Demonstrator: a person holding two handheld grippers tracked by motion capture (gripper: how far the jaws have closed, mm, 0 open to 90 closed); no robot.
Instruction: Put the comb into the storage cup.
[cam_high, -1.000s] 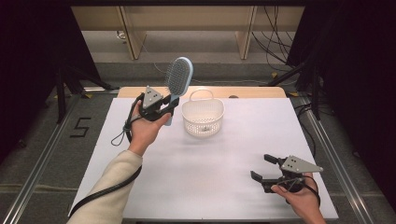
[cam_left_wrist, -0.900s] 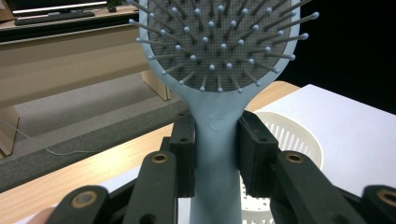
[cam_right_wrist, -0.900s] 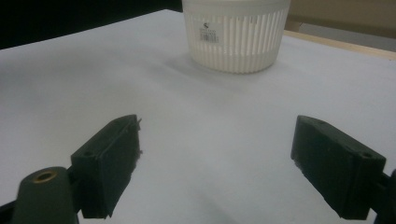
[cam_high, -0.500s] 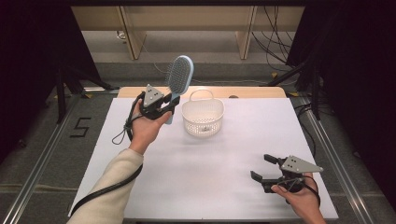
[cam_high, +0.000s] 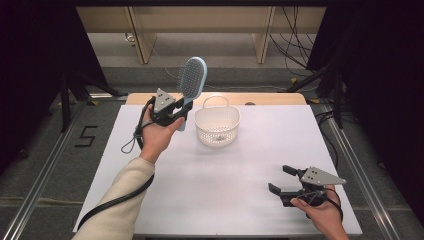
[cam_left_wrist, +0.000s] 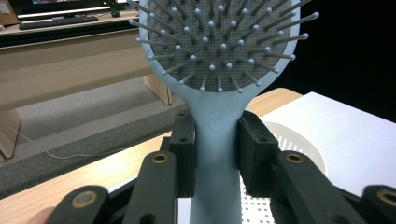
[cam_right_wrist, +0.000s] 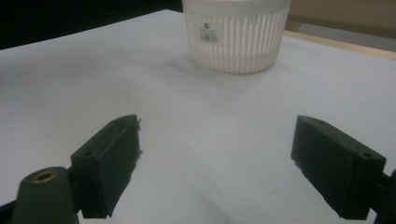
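We hold a pale blue hairbrush upright in our left claw, the two black pads clenched on the brush's neck, one on either side. In the left gripper view the hairbrush rises straight out from between the pads, its grey cushion and ball-tipped bristles facing the camera, the handle running down out of sight between the claw's arms. From the high view, the brush head stands well above the counter, tilted slightly to the right, with the bristle face turned toward us.

Just to the right of the brush sits a white slotted basket with a loop handle at its far rim, resting on the white counter near the far edge. The brush's handle end hangs just beside the basket's left wall; we cannot tell whether they touch. In the left gripper view the basket's perforated floor shows below and behind the pads.

Our right claw rests low at the near right corner of the counter, well apart from the basket, pointing left. Its pads are spread wide with nothing between them. In the right gripper view the bare white counter lies between the pads and the basket stands farther off, a small label on its ribbed wall.
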